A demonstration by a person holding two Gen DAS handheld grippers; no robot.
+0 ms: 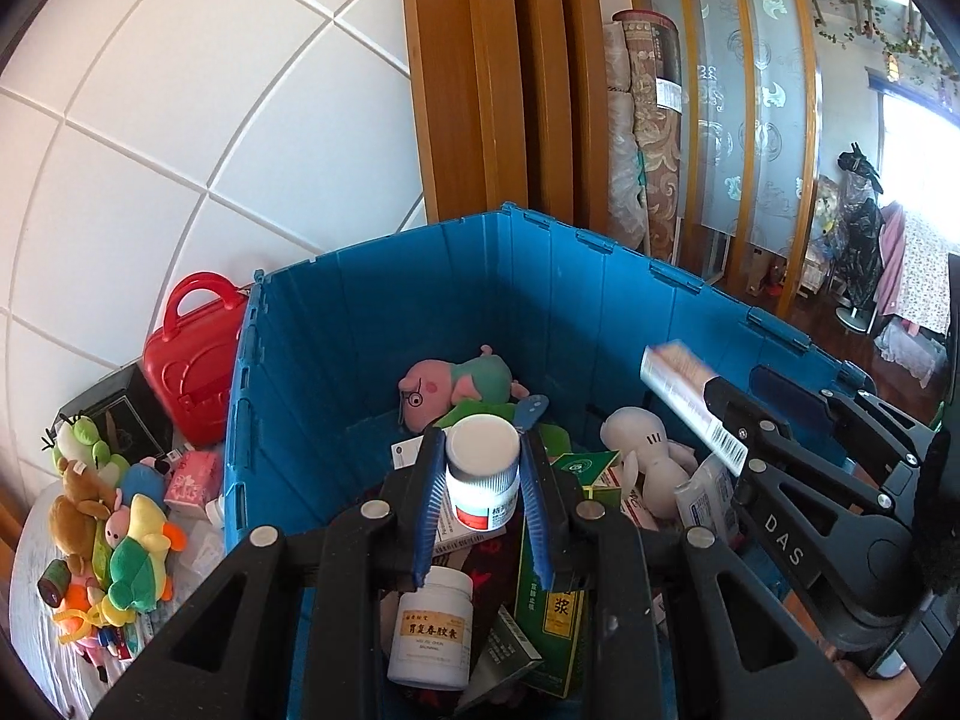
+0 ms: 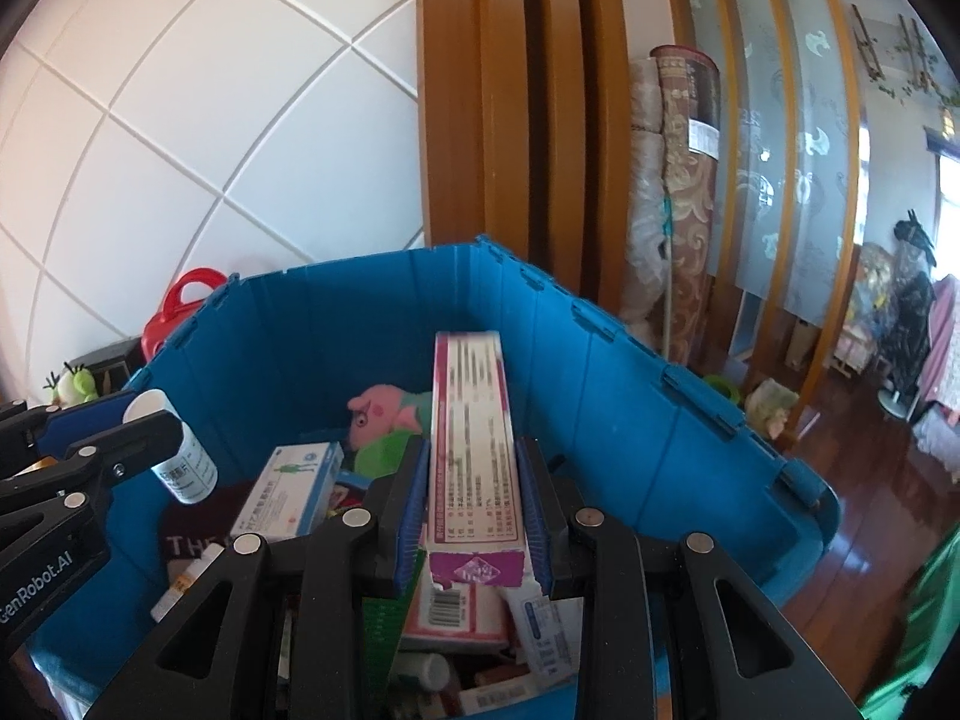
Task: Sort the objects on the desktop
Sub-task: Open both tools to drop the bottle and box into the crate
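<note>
I am holding a bottle (image 1: 483, 468) and a box (image 2: 477, 462) in clenched jaws over the bin (image 1: 384, 324), for dropping in.

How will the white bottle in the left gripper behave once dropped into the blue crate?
The white bottle is round and smooth, so it will likely roll or tip among the boxes. It looks like rigid plastic, probably not fragile. The blue crate should contain it.

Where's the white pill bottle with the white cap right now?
The white pill bottle is clamped in the left gripper, held over the blue crate, in front of the pink pig plush; the right wrist view shows it at far left.
</note>
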